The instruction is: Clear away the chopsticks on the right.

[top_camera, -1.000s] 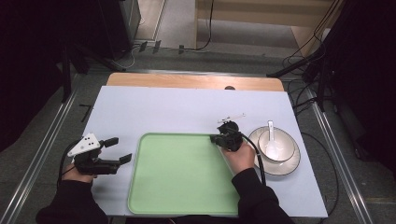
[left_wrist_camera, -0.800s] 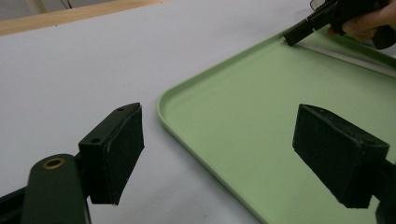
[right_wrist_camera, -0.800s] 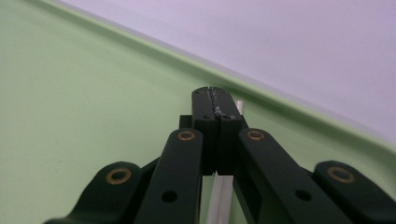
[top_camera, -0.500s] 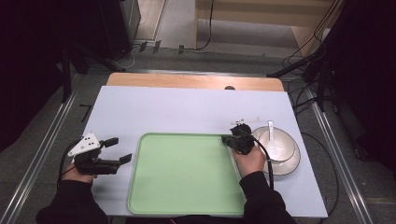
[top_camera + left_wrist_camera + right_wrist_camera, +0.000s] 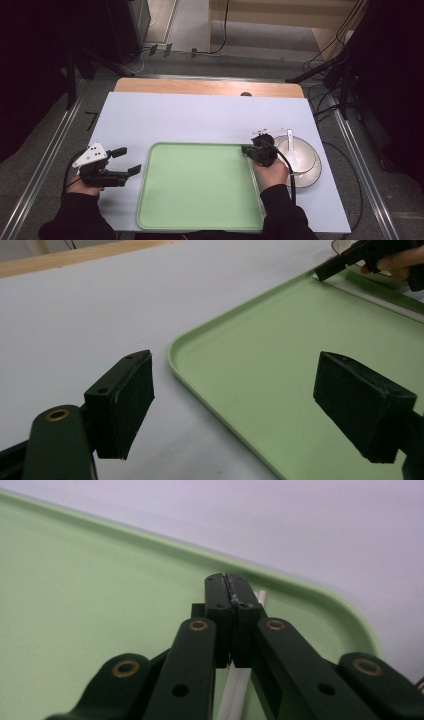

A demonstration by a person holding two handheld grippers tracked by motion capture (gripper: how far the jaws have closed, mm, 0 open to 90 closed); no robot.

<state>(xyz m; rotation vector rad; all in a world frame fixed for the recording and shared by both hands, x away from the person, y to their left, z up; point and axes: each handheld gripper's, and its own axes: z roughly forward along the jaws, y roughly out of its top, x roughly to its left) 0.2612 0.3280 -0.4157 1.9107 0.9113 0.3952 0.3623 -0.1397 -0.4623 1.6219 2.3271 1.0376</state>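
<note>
My right gripper [image 5: 245, 148] hovers over the far right corner of a light green tray [image 5: 200, 185], close beside a white bowl [image 5: 312, 172]. Its jaws are pressed together [image 5: 231, 587], having just eased open by a trace. A thin white stick [image 5: 239, 690] runs along under them; I cannot tell whether it is pinched. A white spoon [image 5: 290, 145] rests in the bowl. On the table left of the tray [image 5: 280, 350], my left gripper [image 5: 129, 160] is held level with its jaws wide apart [image 5: 260, 410] and nothing between them. The right gripper's tip [image 5: 325, 271] touches the tray's far rim.
The pale grey table top [image 5: 200, 117] stretches bare behind the tray, with a wooden strip [image 5: 200, 86] along its far edge. Metal rails and cables run along the floor on both sides.
My right gripper slid rightward across the tray's far side to its right corner, nearer the bowl. The left gripper stayed where it was.
</note>
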